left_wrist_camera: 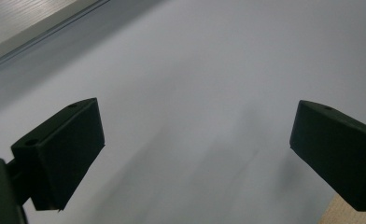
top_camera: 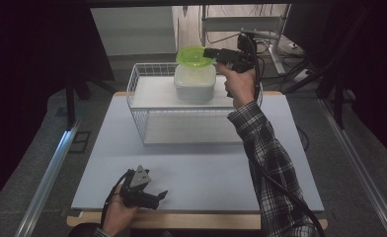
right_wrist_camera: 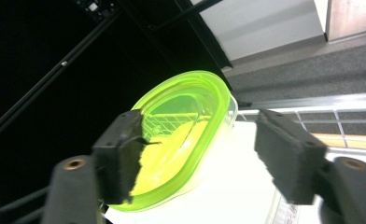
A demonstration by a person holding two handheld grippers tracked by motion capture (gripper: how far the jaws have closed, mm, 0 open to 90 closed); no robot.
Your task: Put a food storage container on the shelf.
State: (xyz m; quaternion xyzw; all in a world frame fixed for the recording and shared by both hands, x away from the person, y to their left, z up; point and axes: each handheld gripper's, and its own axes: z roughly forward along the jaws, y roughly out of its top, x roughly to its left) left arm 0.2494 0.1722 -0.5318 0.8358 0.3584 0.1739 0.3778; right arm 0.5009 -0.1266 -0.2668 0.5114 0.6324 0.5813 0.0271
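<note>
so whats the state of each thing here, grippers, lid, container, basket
right gripper: jaws open, not pressing the lid
left gripper: open, nothing between the jaws
green lid: tilted on top of the container, not sealed
white container: upright inside the basket
wire basket: upright on the table

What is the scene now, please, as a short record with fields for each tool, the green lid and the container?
left tool: open, nothing between the jaws, low over the grey table at its near edge
right tool: open, jaws apart on either side of the green lid's edge
green lid: tilted, resting on top of the container
container: translucent white, inside the wire basket
wire basket: white, on the table's far half
</note>
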